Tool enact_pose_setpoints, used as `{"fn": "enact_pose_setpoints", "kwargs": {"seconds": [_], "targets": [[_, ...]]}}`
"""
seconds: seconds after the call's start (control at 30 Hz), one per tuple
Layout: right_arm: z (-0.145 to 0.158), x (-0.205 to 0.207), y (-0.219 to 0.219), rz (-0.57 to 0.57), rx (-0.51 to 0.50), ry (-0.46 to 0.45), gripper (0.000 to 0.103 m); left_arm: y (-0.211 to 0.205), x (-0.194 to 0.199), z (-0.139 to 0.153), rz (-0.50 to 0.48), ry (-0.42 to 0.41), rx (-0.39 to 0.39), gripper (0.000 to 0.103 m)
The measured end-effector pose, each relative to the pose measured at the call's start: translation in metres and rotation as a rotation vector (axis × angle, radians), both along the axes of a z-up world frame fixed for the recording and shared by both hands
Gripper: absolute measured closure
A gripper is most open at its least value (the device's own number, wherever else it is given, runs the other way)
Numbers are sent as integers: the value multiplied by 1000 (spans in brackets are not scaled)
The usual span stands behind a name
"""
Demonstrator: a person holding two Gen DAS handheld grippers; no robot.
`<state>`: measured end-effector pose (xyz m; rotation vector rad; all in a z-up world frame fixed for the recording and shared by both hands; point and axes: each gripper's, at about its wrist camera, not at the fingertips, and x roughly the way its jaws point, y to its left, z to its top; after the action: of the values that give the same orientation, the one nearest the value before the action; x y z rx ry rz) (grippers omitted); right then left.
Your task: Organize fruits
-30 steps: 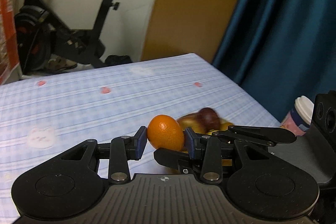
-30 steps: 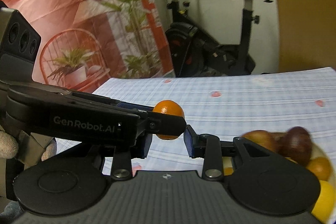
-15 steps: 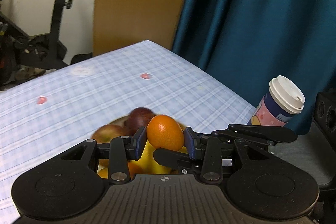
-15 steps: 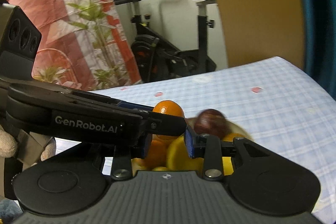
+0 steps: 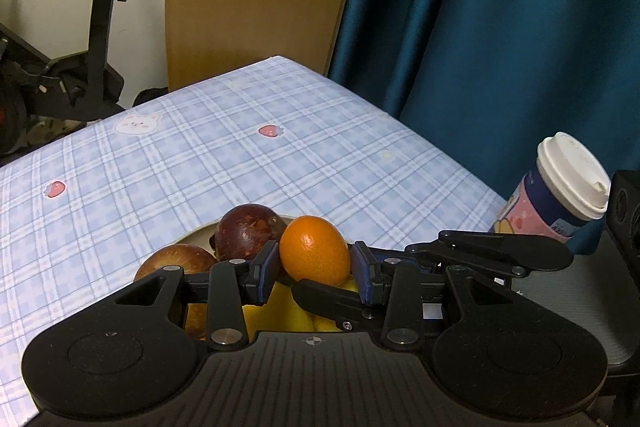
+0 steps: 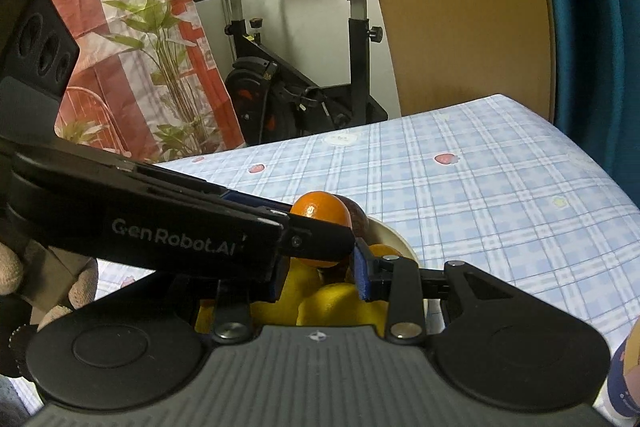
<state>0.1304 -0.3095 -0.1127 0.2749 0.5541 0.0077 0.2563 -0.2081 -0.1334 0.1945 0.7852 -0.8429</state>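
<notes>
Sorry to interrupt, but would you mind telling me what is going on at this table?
A person is sorting fruit with two handheld grippers. The left gripper is clamped on an orange, held just above a bowl already piled with fruit. The right gripper is nearly shut and holds nothing. A lidded cup stands nearby.

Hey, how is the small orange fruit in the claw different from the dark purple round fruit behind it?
The small orange fruit has smooth, bright, glossy skin; the dark purple round fruit is dull and mottled with brownish patches. The orange fruit is pinched between the left claw's blue pads, above the pile; the purple fruit lies loose in the beige bowl. The orange fruit is slightly egg-shaped, the purple rounder. Both are whole and unpeeled.
</notes>
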Motion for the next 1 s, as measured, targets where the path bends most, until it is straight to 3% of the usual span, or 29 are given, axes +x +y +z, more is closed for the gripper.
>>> {"fn": "enact_pose_setpoints", "kwargs": {"seconds": [0.43, 0.63, 0.7, 0.77, 0.8, 0.87, 1.0], "targets": [[-3, 7, -1, -10, -14, 35, 66, 11, -3, 7, 37, -22, -10, 56], [4, 5, 3, -15, -44, 33, 66, 39, -10, 22, 123, -54, -55, 32], [7, 4, 5, -20, -59, 30, 61, 54, -14, 30, 153, -55, -96, 21], [12, 1, 8, -30, -78, 23, 46, 66, -18, 39, 182, -65, -125, 12], [16, -1, 9, -41, -91, 14, 41, 73, -22, 43, 204, -76, -125, 12], [24, -6, 12, -54, -105, -11, 19, 85, -30, 52, 259, -107, -104, 11], [41, -16, 17, -63, -80, -64, 2, 111, -49, 68, 353, -145, -87, 11]]}}
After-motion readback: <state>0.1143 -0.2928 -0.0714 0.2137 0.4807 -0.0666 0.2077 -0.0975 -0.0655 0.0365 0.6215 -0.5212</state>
